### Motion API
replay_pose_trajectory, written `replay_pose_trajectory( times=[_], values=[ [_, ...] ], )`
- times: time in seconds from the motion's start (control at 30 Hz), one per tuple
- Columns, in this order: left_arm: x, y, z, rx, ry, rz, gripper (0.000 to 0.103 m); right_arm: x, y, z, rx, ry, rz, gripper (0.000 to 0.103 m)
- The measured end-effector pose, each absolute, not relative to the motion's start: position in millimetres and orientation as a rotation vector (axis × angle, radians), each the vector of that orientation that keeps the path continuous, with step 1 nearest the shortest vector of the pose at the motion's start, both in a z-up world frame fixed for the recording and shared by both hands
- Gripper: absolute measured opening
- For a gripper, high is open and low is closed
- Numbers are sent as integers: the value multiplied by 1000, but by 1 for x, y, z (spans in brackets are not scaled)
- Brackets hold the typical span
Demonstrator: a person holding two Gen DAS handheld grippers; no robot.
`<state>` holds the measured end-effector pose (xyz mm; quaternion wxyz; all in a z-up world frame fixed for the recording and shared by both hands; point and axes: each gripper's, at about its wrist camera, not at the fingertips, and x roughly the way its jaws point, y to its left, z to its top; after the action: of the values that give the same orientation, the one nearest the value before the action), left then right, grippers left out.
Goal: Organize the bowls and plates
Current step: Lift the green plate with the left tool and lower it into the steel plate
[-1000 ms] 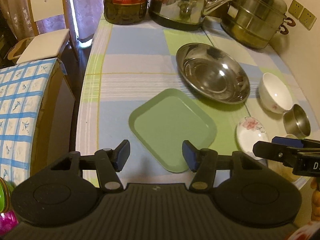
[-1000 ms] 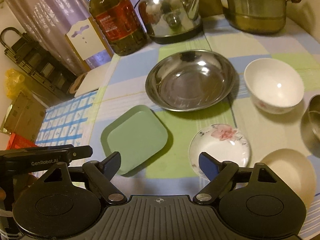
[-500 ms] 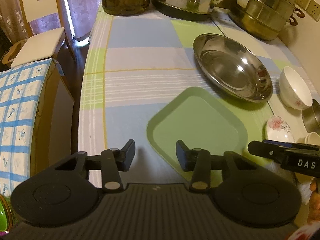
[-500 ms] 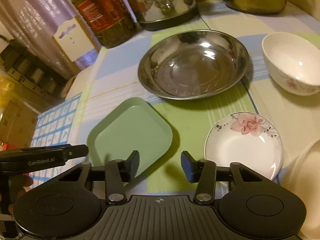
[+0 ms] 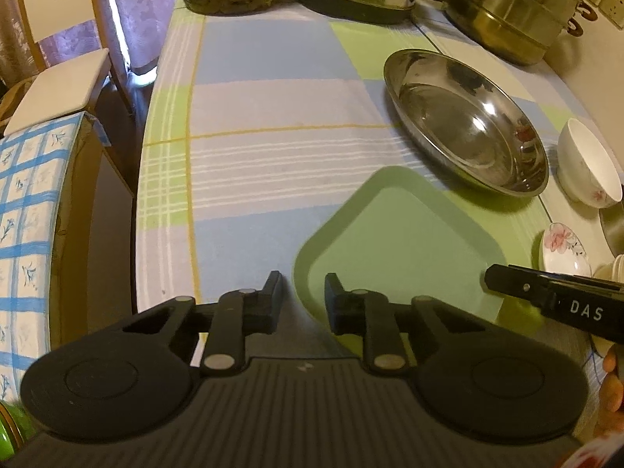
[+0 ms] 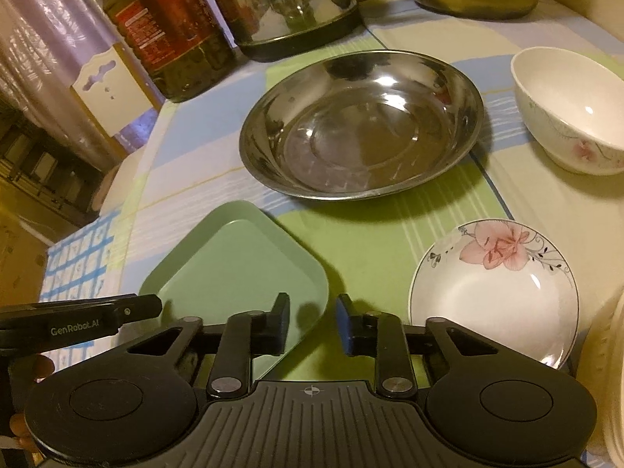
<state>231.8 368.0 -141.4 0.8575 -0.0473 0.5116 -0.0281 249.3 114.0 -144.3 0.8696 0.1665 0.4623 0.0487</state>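
Green tray (image 5: 397, 241) nearer; both tools (image 5: 302, 296) (image 6: 312, 321) closing over corners, unclamped.

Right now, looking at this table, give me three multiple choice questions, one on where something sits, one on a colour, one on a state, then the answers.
1. Where does the steel basin sit relative to the square tray?
A. Stacked on it
B. Beyond it, apart, on the cloth
C. Under it

2. What colour is the square tray?
A. Green
B. Red
C. Black

3. What state is the white bowl in?
A. Upside down
B. Upright and empty
C. Full of soup

Answers:
1 B, cloth shows between tray and basin in the right wrist view.
2 A, it is pale green in both views.
3 B, its bare white inside faces up.
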Motion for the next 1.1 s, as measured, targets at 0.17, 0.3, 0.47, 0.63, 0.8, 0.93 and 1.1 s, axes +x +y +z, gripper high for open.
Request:
replay_pose_trajectory(
  times=[0.17, 0.3, 0.47, 0.63, 0.8, 0.93, 1.1],
  values=[
    [235, 367, -142, -83, 1074, -68, 12, 251, 115, -148, 351, 970, 83, 11],
    [234, 369, -142, -84, 1073, -68, 8, 248, 115, -146, 348, 975, 79, 9],
    [230, 370, -130, -91, 1051, -76, 8, 243, 113, -138, 351, 990, 104, 9],
    [233, 365, -111, -83, 1012, -103, 8, 234, 111, -122, 354, 972, 119, 9],
    [245, 354, -96, -84, 970, -144, 8, 231, 105, -106, 356, 937, 91, 9],
    [263, 342, -93, -78, 955, -172, 8, 236, 94, -97, 377, 916, 51, 9],
    [291, 327, -92, -62, 942, -205, 8, 252, 77, -89, 387, 893, 6, 9]
  ],
)
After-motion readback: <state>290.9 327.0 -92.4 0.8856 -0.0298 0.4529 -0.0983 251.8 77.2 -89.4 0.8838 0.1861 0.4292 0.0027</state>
